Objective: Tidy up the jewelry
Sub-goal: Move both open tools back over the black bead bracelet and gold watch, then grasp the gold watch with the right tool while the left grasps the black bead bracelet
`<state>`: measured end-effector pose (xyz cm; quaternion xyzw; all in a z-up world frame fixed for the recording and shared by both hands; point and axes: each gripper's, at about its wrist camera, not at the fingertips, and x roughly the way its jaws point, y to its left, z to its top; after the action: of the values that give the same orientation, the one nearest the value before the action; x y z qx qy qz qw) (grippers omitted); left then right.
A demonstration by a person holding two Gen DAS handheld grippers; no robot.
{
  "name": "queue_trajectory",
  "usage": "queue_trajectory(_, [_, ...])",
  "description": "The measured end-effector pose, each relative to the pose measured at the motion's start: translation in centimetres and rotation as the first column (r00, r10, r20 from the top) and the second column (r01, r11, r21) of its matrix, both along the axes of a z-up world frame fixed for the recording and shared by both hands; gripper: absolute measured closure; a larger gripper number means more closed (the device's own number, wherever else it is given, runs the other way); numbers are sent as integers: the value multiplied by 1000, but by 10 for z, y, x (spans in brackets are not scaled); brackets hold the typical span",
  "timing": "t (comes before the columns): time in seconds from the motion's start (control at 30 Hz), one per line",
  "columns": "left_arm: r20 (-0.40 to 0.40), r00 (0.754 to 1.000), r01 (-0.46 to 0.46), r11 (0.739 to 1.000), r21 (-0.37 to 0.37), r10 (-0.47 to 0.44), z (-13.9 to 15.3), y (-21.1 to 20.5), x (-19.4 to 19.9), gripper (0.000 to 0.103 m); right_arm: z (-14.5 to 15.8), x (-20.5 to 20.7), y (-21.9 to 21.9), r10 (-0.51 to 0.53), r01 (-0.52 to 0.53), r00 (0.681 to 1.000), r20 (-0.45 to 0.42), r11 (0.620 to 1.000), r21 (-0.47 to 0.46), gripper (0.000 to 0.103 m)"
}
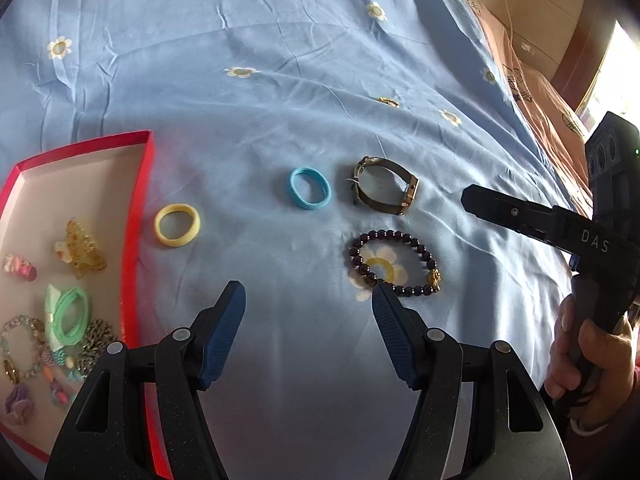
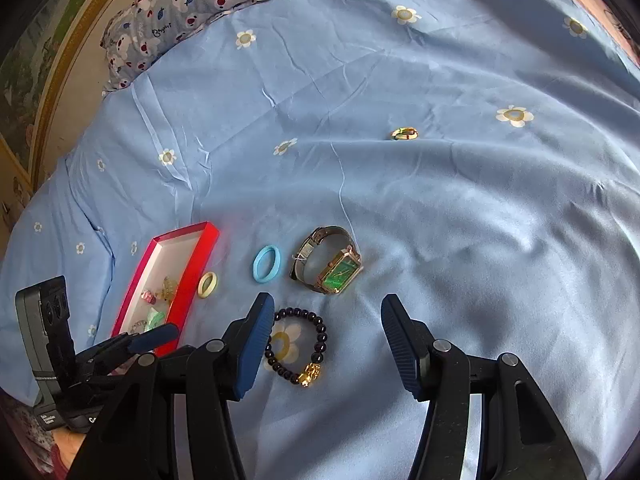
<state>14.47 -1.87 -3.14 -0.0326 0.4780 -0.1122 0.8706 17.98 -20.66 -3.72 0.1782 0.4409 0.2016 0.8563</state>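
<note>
On the blue flowered sheet lie a dark bead bracelet (image 1: 400,236) with a gold charm, a green-faced watch (image 1: 376,202), a blue hair tie (image 1: 296,196) and a yellow hair tie (image 1: 176,242). My left gripper (image 1: 308,292) is open and empty, its right fingertip at the bracelet's near edge. My right gripper (image 2: 327,304) is open and empty above the sheet. The bracelet (image 2: 322,334) lies beside its left finger, with the watch (image 2: 340,274) just beyond. The blue tie (image 2: 256,268) and yellow tie (image 2: 201,286) lie to the left.
A red box (image 1: 132,240) at the left holds several hair ties, clips and bracelets; the right wrist view shows this red box (image 2: 188,276) too. A small gold ring (image 2: 404,133) lies farther off. A patterned pillow (image 2: 180,4) sits at the back. A hand (image 1: 576,352) grips the right tool.
</note>
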Motion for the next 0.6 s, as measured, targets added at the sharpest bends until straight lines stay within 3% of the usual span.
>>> queue_trajectory(0.17, [-24,999,40,999,-20,-40,-9,-19,19,39,-3,15,0,5,-5,1000,-13,1000,-1,45])
queue_trajectory(0.27, [-34,997,65,998,-10,-65,-15,-31,30,47,-6,23,1,8,-8,1000,-19,1000,-8,45])
queue_trajectory(0.33, [-49,996,76,997,2,-76,-22,-37,36,61,-8,30,2,10,-10,1000,-26,1000,-14,45])
queue_trajectory(0.47, [-36,996,87,995,42,-85,-28,-40,37,80,-15,42,9,25,-26,999,-47,999,-33,45])
queue_trajectory(0.53, [-40,994,102,994,29,-101,-30,-38,37,95,-20,45,15,39,-42,998,-58,998,-48,45])
queue_trajectory(0.6, [-38,994,106,994,11,-105,-30,-34,37,96,-26,47,22,52,-57,996,-69,996,-73,47])
